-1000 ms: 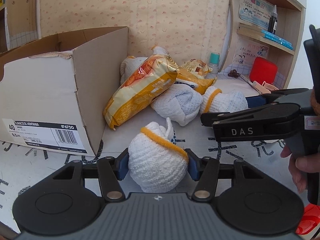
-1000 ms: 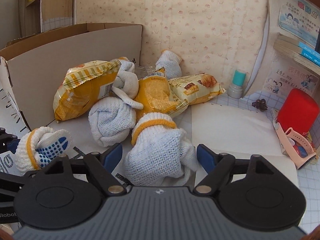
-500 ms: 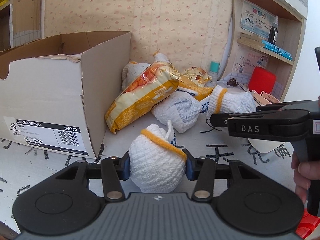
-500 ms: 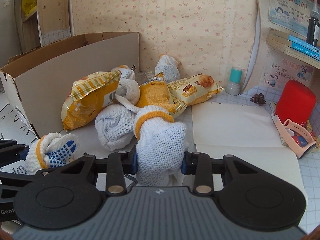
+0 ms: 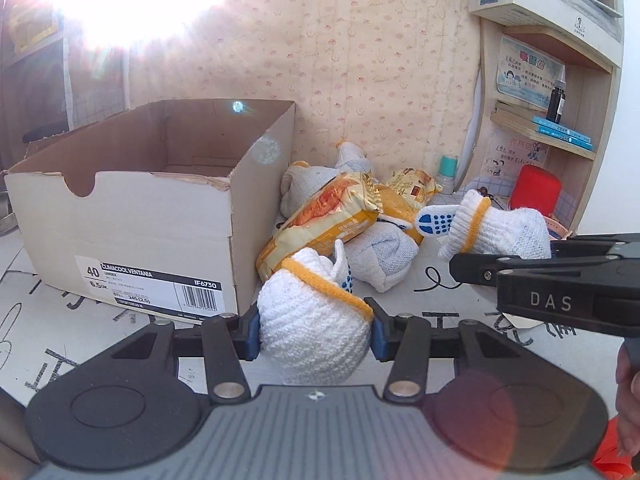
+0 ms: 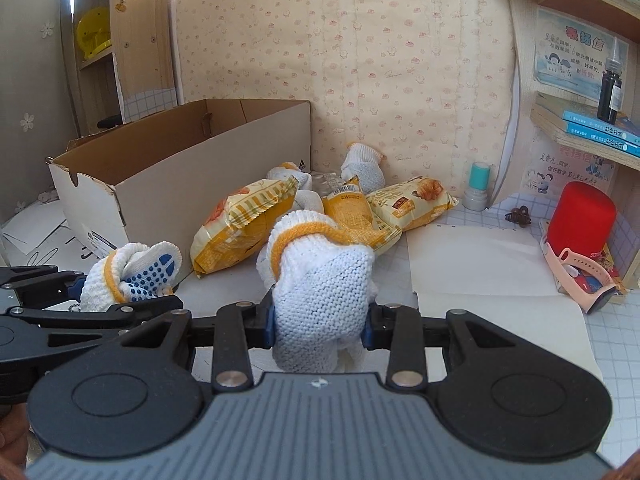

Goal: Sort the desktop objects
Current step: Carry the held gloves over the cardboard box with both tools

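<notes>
My left gripper (image 5: 314, 328) is shut on a rolled white glove with a yellow cuff (image 5: 312, 316), held above the desk right of the open shoe box (image 5: 132, 216). My right gripper (image 6: 318, 326) is shut on a second white glove roll (image 6: 320, 276), lifted off the desk. In the left wrist view that second roll (image 5: 500, 228) hangs at the right, clamped by the right gripper. The right wrist view shows the left gripper's roll (image 6: 132, 272) at the left. More glove rolls (image 5: 380, 252) and yellow snack bags (image 5: 332, 216) lie piled by the wall.
The cardboard box (image 6: 180, 168) stands open at the left, with nothing visible in the part of its inside that shows. A red cylinder (image 6: 580, 216), a pink watch strap (image 6: 580, 276), a teal-capped bottle (image 6: 478, 184) and a wooden shelf unit (image 5: 560, 100) are at the right. White paper (image 6: 480, 272) covers the desk.
The right gripper closed on its glove roll and lifted it. Both grippers have risen with their rolls, so the inside of the box now shows.
</notes>
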`<state>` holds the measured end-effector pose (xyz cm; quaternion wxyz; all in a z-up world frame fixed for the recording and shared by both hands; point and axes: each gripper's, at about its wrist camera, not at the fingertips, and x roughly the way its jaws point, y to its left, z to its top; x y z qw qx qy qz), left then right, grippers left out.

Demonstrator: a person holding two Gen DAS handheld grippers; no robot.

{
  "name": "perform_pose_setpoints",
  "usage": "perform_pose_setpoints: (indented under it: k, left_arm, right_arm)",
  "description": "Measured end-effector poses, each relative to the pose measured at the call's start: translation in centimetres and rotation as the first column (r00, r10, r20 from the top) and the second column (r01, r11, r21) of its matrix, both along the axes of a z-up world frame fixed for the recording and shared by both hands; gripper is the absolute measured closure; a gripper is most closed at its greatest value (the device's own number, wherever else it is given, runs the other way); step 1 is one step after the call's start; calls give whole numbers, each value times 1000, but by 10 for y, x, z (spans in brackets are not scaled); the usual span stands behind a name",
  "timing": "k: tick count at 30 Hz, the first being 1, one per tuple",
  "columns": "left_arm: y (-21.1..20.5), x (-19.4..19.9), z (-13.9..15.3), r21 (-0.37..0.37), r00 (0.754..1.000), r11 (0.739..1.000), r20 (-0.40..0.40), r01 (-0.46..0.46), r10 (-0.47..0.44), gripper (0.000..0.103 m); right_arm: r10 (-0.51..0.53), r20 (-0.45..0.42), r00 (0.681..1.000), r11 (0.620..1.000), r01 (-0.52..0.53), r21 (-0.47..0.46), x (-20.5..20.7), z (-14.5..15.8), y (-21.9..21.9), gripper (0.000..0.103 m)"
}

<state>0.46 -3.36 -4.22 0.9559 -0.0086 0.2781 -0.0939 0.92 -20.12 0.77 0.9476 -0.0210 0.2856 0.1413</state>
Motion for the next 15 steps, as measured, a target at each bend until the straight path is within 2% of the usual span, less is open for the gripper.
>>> perform_pose_setpoints:
  k: [15]
  left_arm:
    - [28, -26, 40, -3, 994, 998, 91, -61, 61, 52]
  right_arm:
    - [79, 74, 994, 997, -80, 5, -25, 36, 32, 67]
